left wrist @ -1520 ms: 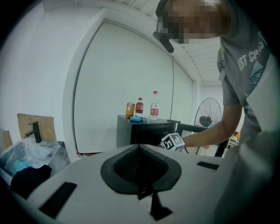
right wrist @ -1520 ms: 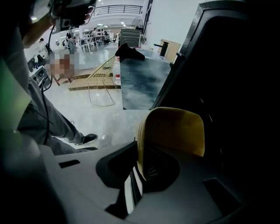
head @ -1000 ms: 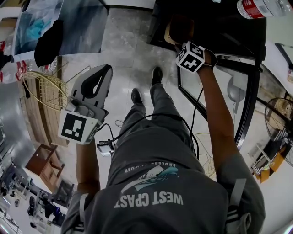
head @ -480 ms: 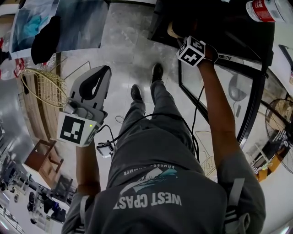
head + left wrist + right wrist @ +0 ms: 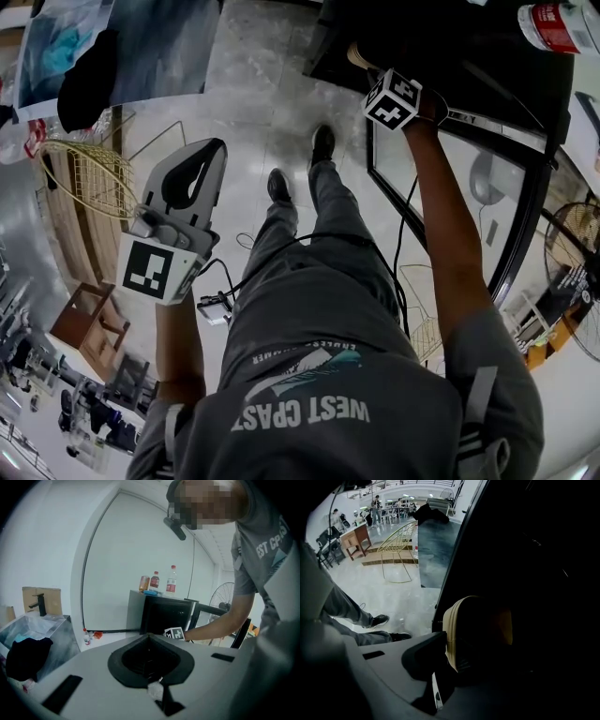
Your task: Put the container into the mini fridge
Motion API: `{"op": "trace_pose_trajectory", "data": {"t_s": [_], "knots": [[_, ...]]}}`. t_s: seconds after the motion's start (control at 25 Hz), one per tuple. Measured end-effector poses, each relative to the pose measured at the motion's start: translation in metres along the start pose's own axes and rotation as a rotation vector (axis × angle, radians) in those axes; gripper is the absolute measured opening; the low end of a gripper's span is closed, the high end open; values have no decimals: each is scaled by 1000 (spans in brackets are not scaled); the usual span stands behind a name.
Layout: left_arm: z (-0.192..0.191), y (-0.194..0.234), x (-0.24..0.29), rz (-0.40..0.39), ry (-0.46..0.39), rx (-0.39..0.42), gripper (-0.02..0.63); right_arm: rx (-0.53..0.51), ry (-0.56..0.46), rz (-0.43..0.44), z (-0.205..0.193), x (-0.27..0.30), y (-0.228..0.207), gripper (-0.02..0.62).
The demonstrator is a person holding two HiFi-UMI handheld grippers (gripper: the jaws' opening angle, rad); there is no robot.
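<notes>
**Container Inside Mini Fridge, Right Claw Opening**

The right claw (image 5: 476, 653) reached steeply down into the dark mini fridge (image 5: 469, 66), whose glass door (image 5: 441, 192) stood open. The tan-rimmed container (image 5: 457, 620) sat between its jaws inside the fridge. The jaws had just been opening. One jaw lay against the rim and the other was lost in shadow, so contact could not be confirmed. The left claw (image 5: 149, 636) was pressed together, empty, above the floor (image 5: 262, 103).

We record the tan, rounded container (image 5: 478, 625) with a ribbed edge, just inside the black mini fridge (image 5: 469, 56), in its dark interior. The fridge's glass door (image 5: 487, 216) stands open.
</notes>
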State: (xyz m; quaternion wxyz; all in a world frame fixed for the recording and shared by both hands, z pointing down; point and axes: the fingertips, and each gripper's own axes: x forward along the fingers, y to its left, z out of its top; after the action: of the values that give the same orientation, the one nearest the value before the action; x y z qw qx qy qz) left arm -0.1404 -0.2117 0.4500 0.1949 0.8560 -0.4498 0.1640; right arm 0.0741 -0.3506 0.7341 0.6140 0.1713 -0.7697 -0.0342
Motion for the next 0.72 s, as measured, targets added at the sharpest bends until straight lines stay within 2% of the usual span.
{"op": "trace_pose_trajectory", "data": {"t_s": [0.16,0.44,0.72], "knots": [[-4,5,2,-5,-7,17,17,-10,10,-38,-2,8,-6,71],[-7,7,8,-11,6,-6,16,-16,22,-119,-5,16,-24,92],[-6,7,13,-17,-6,2,17,-12,17,-165,-7,23,-38,117]]}}
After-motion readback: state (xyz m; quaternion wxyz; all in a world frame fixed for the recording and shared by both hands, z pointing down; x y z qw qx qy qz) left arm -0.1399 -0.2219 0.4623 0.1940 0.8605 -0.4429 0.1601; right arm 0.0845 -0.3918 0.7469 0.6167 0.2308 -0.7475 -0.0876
